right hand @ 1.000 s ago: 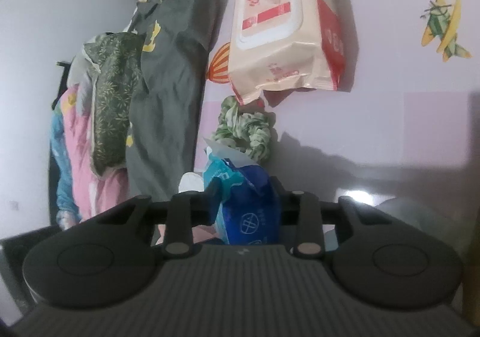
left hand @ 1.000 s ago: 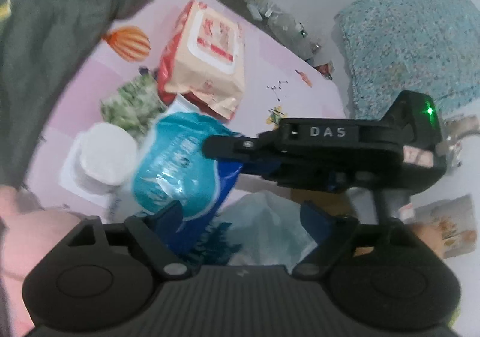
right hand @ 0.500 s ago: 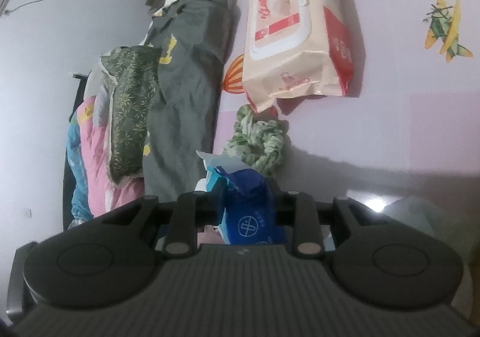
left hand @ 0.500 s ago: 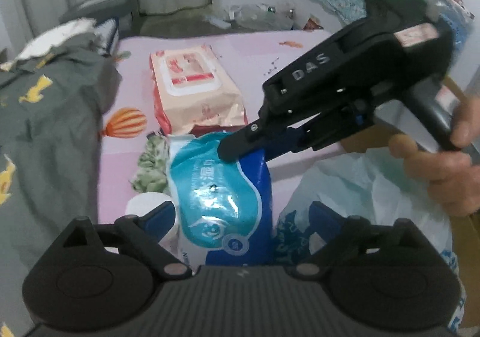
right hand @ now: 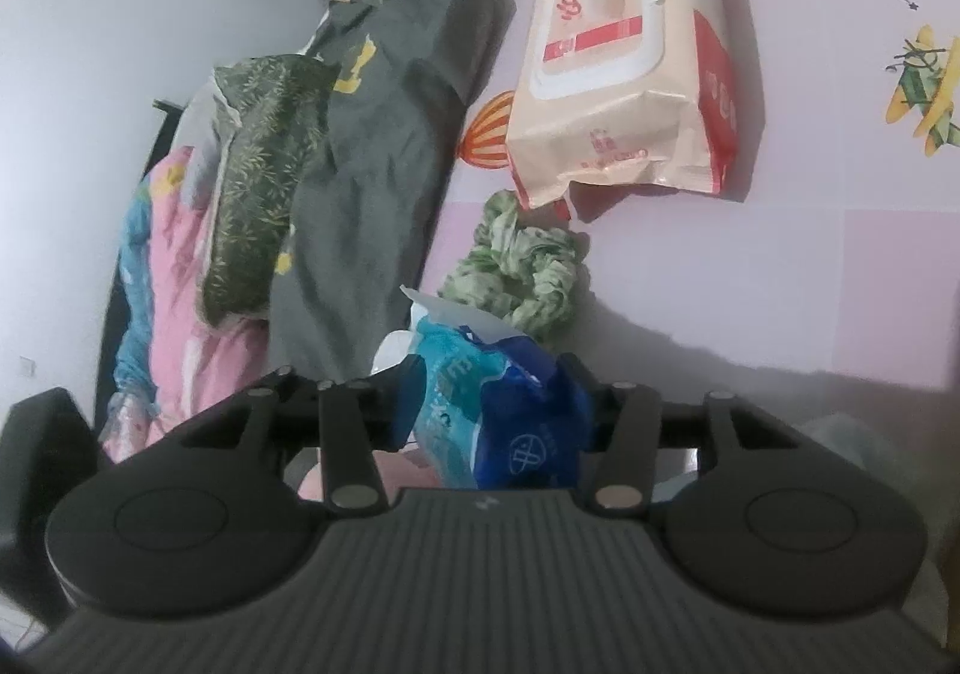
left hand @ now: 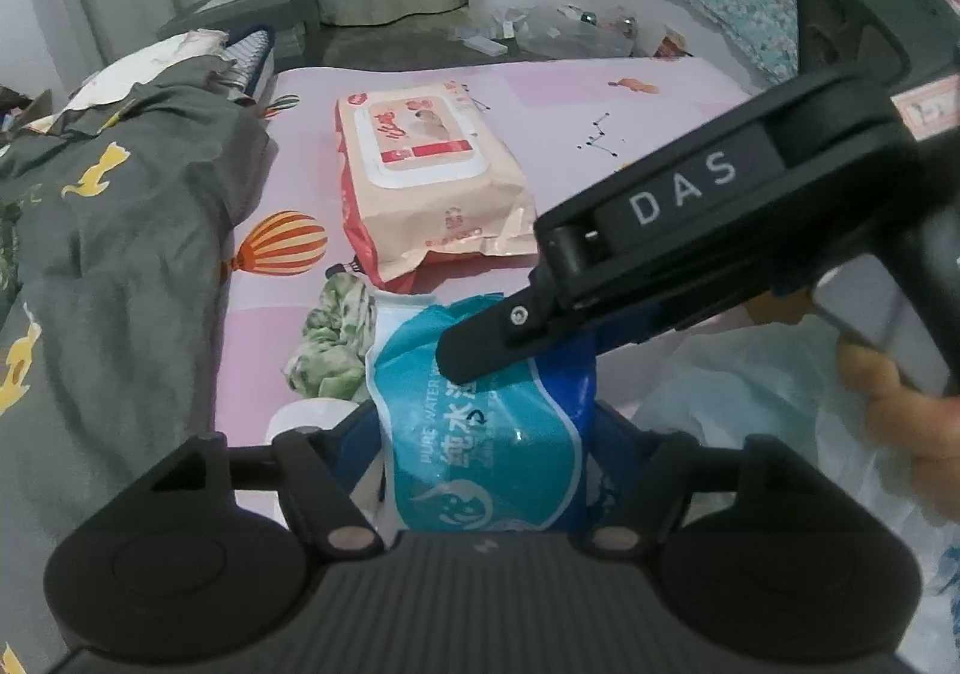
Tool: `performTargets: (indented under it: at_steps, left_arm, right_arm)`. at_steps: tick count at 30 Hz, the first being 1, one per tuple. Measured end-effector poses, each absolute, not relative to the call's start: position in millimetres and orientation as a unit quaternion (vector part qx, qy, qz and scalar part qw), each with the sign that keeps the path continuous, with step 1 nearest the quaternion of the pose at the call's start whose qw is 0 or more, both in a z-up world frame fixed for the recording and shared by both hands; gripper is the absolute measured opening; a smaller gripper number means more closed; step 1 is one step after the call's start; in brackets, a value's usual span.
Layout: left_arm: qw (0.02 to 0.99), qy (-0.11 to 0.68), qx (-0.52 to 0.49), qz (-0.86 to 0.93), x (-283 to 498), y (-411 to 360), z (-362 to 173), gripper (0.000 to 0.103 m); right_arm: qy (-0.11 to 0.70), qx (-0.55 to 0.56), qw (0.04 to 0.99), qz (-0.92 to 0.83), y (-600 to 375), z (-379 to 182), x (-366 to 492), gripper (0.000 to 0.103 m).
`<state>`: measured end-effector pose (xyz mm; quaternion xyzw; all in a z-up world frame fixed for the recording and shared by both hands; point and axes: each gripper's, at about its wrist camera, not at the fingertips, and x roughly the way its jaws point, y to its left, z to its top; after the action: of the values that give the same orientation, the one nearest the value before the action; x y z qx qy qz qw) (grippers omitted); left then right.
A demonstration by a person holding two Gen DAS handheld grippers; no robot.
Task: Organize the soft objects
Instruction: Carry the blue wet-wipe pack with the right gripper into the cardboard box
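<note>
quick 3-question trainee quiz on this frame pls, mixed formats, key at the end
1. True or false: the blue wipes pack sits between the fingers of both the left gripper and the right gripper.
2. What lies just beyond the blue pack on the pink sheet? A) a book B) a crumpled green cloth C) a cup
3. Fill in: the peach wipes pack lies with its white ____ facing up.

Key: 1 true; 2 B; 3 lid
</note>
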<state>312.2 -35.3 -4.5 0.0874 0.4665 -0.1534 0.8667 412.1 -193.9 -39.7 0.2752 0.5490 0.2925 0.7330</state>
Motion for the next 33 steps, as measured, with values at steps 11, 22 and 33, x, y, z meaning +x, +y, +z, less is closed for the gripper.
performTargets:
  at_steps: [11,22,33]
  left_arm:
    - [0.905,0.395,0.088,-0.129,266.0,-40.4,63.2,0.071]
    - [0.927,0.307,0.081,-0.201,189.7,-130.2,158.8,0.071]
    - [0.84,0.429,0.06,-0.326,177.8,-260.0,92.7,0.072]
  right_arm:
    - [0.503,0.287,0.755,0.308,-203.1,14.4,387.3,0.027]
    - [0.392,0.298,0.813,0.311,-289.4,138.6,294.2,0.026]
    - [0.422,0.362,0.815,0.162,-455.0,111.3,181.7,0.027]
